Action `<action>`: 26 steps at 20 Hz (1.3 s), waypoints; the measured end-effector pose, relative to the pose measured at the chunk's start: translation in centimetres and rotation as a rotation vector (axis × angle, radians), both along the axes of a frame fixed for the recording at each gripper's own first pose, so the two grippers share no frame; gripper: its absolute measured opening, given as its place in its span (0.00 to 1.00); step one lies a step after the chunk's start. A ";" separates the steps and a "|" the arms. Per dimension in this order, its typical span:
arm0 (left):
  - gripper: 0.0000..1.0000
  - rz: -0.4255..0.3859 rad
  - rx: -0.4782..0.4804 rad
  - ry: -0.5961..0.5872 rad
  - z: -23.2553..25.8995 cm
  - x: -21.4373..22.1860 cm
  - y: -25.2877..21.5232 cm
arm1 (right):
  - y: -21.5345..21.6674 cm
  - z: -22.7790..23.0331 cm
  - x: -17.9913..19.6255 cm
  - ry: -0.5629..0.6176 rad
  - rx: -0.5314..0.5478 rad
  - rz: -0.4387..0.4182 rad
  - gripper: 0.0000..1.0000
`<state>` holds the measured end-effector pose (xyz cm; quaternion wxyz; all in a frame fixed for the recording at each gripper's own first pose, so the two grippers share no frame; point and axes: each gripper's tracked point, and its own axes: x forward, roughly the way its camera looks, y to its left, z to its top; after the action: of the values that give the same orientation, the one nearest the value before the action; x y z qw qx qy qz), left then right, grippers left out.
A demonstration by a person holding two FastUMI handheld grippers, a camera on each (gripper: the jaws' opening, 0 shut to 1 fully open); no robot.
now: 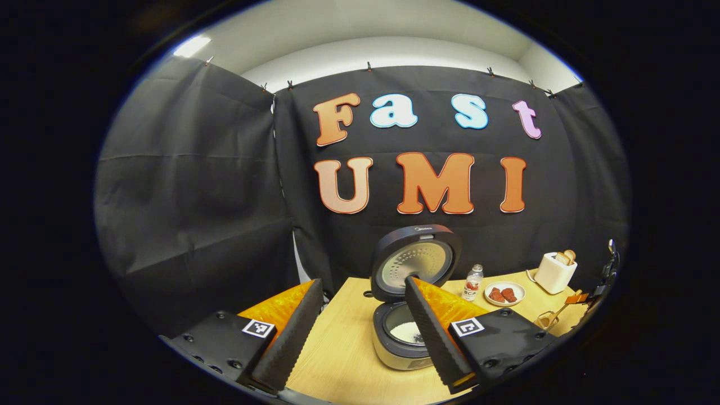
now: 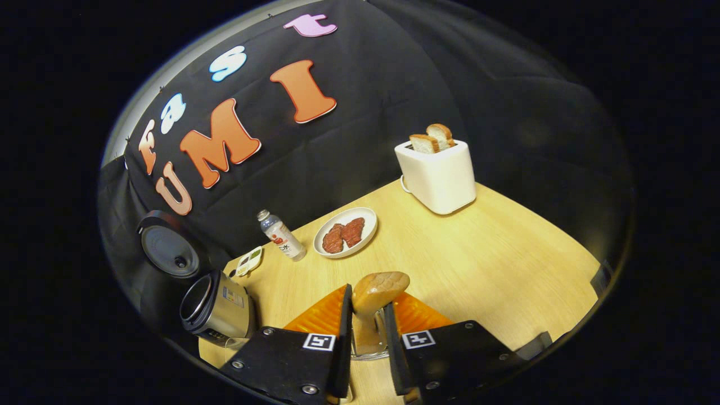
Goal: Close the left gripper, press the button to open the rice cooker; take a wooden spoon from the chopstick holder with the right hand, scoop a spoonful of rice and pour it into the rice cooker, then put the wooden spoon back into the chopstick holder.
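While the left gripper (image 1: 360, 320) hangs above the near edge of the table (image 1: 349, 343), its fingers stand wide apart with nothing between them. Past them sits the cooker (image 1: 402, 332) with its lid (image 1: 415, 261) swung up and standing open; white rice lies in the inner pot. Behind the cooker to the right stand a bottle (image 1: 473, 282), a plate (image 1: 504, 293) with two reddish pieces on it, and a toaster (image 1: 556, 271) holding bread. At the far right edge of the left gripper view, the spoon (image 1: 548, 319) hangs in the other gripper.

From the right gripper view, the right gripper (image 2: 368, 326) has its fingers drawn in close on the spoon (image 2: 374, 306), both pressing its wooden handle, bowl end pointing away from the camera. A glass holder (image 2: 368, 351) shows just below the spoon between the fingers; whether the spoon touches it I cannot tell. Well to the left stands the cooker (image 2: 216, 309), lid (image 2: 169, 244) up. Farther back are the bottle (image 2: 282, 236), the plate (image 2: 346, 232) and the toaster (image 2: 437, 174).
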<state>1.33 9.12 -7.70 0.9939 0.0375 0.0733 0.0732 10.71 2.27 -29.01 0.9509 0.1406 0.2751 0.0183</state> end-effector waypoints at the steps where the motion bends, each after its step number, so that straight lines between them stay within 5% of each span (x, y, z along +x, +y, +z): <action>1: 0.95 -0.006 0.008 -0.002 0.1 0.2 -0.3 | -0.8 0.8 0.0 -0.013 -0.025 -0.015 0.34; 4: 0.94 -0.037 0.012 -0.014 0.7 1.2 -1.7 | -2.7 3.7 -0.9 -0.078 -0.118 -0.040 0.71; 7: 0.94 -0.076 -0.016 -0.029 1.3 3.2 -3.2 | -3.3 8.8 -1.3 -0.147 -0.214 -0.047 0.94; 17: 0.95 -0.165 -0.029 -0.063 7.1 15.2 -6.8 | -0.8 26.1 -4.6 -0.380 -0.395 -0.044 0.95; 26: 0.94 -0.185 -0.084 0.045 3.8 29.5 -8.0 | 1.5 31.9 -7.3 -0.441 -0.438 -0.016 0.95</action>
<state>30.83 1.15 -3.92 0.9952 0.0041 0.0946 -0.0229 3.40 3.78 2.87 0.9955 -0.0728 0.0584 -0.0189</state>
